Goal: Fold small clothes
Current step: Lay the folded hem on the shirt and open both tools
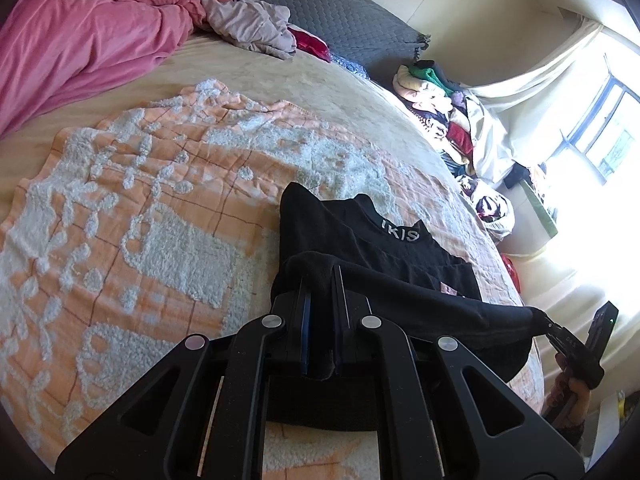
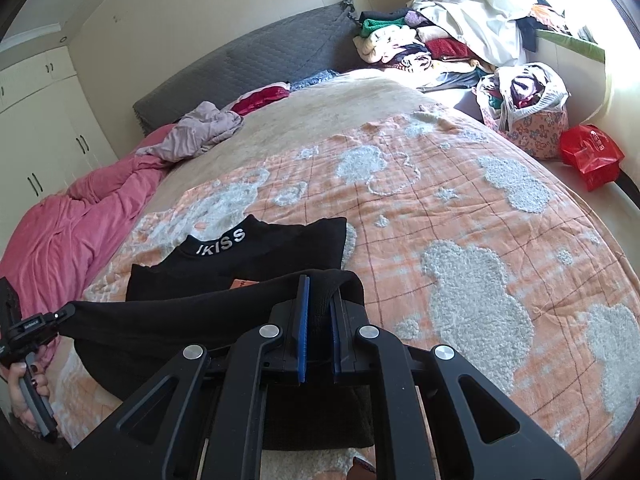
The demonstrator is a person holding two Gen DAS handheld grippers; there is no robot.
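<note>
Your left gripper (image 1: 322, 280) fingers are clamped on one end of the black knit garment's (image 1: 400, 252) lifted hem, and your right gripper (image 2: 320, 292) fingers pinch the other end. Both hands hold the grippers low, pointing forward over the bed. Ahead of the fingertips lies open orange-and-white tufted blanket (image 2: 460, 216). The garment's body lies flat beyond the fingers, white "IKISS" lettering on its collar.

Garment (image 2: 260, 248) on blanket (image 2: 440, 208), on bed (image 2: 320, 104).
</note>
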